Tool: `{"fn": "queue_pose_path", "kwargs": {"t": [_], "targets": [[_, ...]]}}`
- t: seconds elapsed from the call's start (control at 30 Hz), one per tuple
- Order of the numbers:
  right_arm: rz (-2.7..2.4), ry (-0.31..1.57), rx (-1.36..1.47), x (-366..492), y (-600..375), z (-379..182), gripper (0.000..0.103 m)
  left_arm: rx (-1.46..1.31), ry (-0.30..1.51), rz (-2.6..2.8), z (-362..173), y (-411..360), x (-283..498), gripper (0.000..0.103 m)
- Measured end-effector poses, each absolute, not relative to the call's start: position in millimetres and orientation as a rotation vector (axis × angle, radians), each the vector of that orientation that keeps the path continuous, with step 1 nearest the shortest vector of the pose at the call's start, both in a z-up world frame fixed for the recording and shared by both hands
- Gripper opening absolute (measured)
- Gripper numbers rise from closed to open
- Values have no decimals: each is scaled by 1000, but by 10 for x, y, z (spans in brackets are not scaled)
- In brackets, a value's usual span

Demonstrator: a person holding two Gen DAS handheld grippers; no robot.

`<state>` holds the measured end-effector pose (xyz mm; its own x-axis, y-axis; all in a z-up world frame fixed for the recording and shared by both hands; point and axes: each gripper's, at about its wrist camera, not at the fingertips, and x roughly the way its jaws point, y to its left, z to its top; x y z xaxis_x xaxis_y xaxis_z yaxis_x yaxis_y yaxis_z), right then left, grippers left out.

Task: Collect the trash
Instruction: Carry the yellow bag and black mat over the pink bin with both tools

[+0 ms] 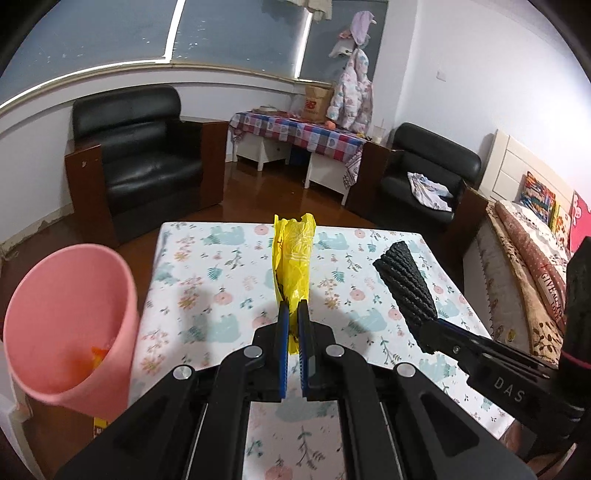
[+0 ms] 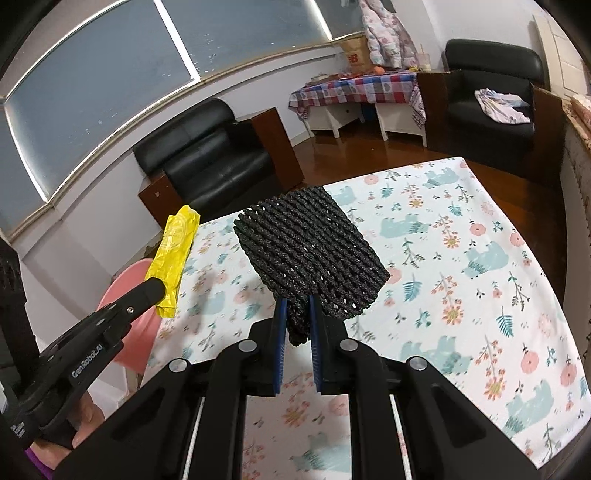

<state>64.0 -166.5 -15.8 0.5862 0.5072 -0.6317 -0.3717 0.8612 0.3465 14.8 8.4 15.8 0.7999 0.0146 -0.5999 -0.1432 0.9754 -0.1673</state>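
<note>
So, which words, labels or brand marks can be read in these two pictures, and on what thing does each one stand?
"DAS": on the right gripper, along its black arm.
"GenRobot.AI": on the left gripper, along its black body.
"GIVE ALL TO LOVE": on the brown cushion on the bed, partly hidden.
Red logo on the paper bag: too small to read.
Yellow wrapper: faint print, unreadable.

Black armchair (image 1: 140, 155) under dark window (image 1: 110, 33); checked-cloth desk (image 1: 295, 136); glossy brown floor (image 1: 266, 192).
</note>
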Motion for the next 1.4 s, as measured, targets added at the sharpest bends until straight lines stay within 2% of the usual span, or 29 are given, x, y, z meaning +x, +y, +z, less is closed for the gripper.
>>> {"fn": "queue_pose_path", "kwargs": {"t": [0.43, 1.4], "targets": [[547, 747, 140, 271, -1466, -16, 13, -212, 604, 165, 216, 276, -277, 4], [665, 769, 92, 130, -863, -38, 12, -260, 533, 334, 228, 837, -820, 4]]}}
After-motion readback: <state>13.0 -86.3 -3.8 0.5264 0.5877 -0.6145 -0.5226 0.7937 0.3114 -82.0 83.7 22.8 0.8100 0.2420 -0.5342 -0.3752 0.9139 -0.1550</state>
